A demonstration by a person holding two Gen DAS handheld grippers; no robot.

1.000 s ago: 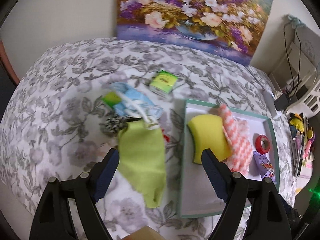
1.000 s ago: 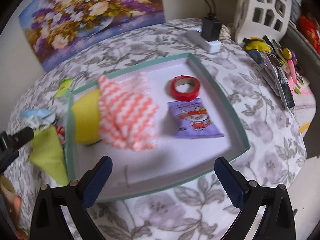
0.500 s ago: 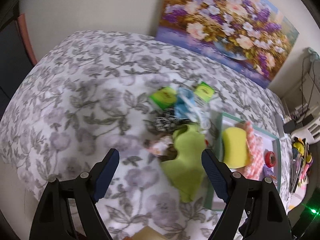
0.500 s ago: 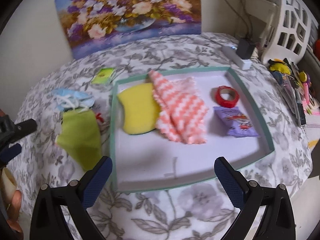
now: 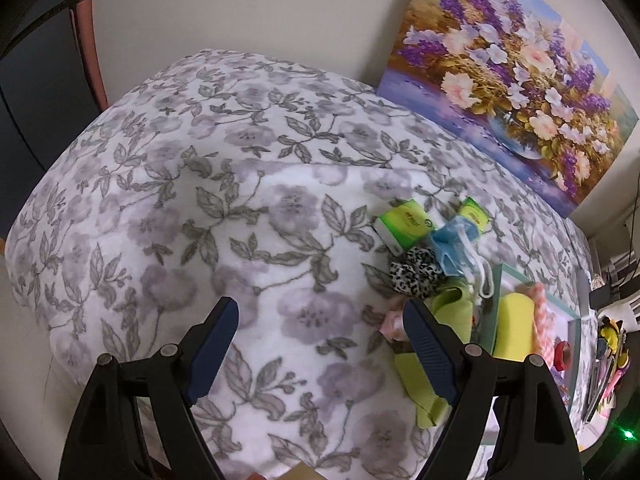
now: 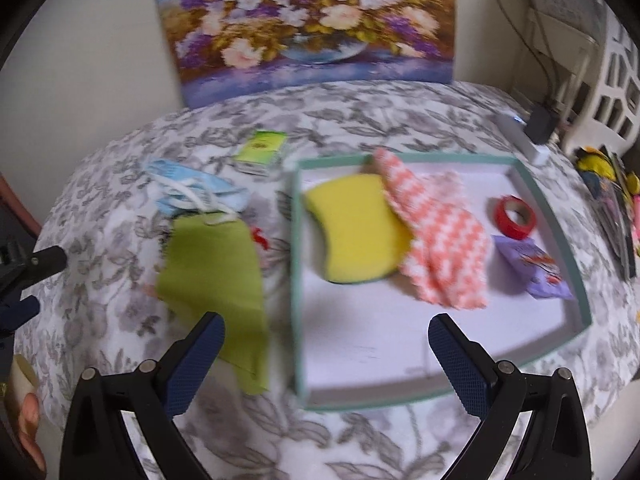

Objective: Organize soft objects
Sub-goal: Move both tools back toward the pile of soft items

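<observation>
A teal-rimmed white tray (image 6: pixel 298 280) holds a yellow sponge (image 6: pixel 356 228), a pink-and-white cloth (image 6: pixel 436 236), a red tape roll (image 6: pixel 514 216) and a purple packet (image 6: pixel 532 268). Left of it on the floral cover lie a green cloth (image 6: pixel 216 276), a blue face mask (image 6: pixel 192 188) and a green tissue pack (image 6: pixel 262 150). My right gripper (image 6: pixel 326 338) is open and empty above the tray's front left corner. My left gripper (image 5: pixel 320 320) is open and empty over bare cover, left of a black-and-white scrunchie (image 5: pixel 414 274) and the green cloth (image 5: pixel 416 376).
A flower painting (image 6: pixel 312 24) leans on the wall behind. A white lattice chair (image 6: pixel 616 80), a charger and cables stand at the right. Pens and small clutter (image 6: pixel 612 192) lie right of the tray. A second green pack (image 5: pixel 472 212) lies by the mask.
The left gripper has drawn back and swung left, away from the green cloth and tray. The right gripper has shifted left, bringing the green cloth and mask further into view.
</observation>
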